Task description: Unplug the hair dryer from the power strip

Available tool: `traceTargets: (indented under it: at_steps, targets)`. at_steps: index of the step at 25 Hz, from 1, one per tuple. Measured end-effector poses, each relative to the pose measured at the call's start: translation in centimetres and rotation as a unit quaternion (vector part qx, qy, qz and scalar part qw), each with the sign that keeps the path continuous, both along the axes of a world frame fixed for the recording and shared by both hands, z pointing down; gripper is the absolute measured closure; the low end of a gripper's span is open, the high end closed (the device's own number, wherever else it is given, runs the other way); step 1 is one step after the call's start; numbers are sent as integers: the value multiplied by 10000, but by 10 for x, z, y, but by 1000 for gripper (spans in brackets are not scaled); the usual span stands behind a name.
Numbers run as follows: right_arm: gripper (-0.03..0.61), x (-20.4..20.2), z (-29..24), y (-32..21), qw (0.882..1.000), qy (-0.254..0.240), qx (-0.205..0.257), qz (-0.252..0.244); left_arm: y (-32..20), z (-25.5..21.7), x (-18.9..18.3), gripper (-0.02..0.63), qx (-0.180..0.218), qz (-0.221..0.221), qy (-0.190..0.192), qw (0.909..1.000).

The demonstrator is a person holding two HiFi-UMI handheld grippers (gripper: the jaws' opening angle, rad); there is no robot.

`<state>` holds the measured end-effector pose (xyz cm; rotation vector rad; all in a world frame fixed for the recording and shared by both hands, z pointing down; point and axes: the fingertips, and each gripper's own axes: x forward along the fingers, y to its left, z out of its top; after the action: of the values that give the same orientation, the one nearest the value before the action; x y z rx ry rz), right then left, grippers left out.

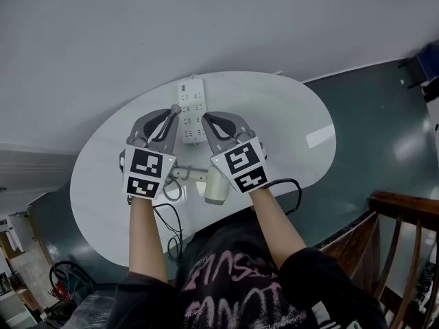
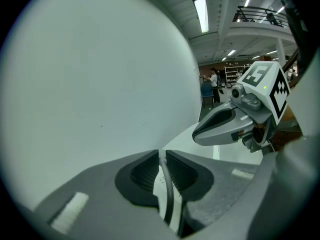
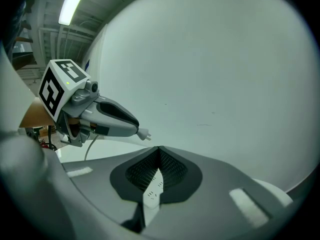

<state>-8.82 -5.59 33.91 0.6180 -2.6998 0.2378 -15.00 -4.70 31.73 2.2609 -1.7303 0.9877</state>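
A white power strip [image 1: 191,108] lies on the white oval table [image 1: 295,122], between the two gripper tips. My left gripper [image 1: 173,117] is shut on a small white plug [image 3: 143,133], whose prongs stick out free of the strip. Its cord [image 3: 89,148] hangs below the left gripper [image 3: 136,128]. In the left gripper view the jaws [image 2: 161,156] are pressed together over a dark cord [image 2: 168,196]. My right gripper [image 1: 208,120] is shut with nothing between its pads [image 3: 160,151], just over the strip [image 3: 152,194]. The white hair dryer [image 1: 215,188] lies under my wrists.
A black cable [image 1: 173,219] trails off the table's near edge, and another loop [image 1: 293,190] hangs at the right. A wooden stair rail [image 1: 405,214] stands at the lower right. A plain white wall lies beyond the table.
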Motion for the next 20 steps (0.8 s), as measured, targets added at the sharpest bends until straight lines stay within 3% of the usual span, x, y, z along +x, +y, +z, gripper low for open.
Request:
traceTargets:
  at_steps: [20]
  targets:
    - [571,6,-47,33,9965,-99,583,589,47,-52,-14,565,1042,-187,259,9940]
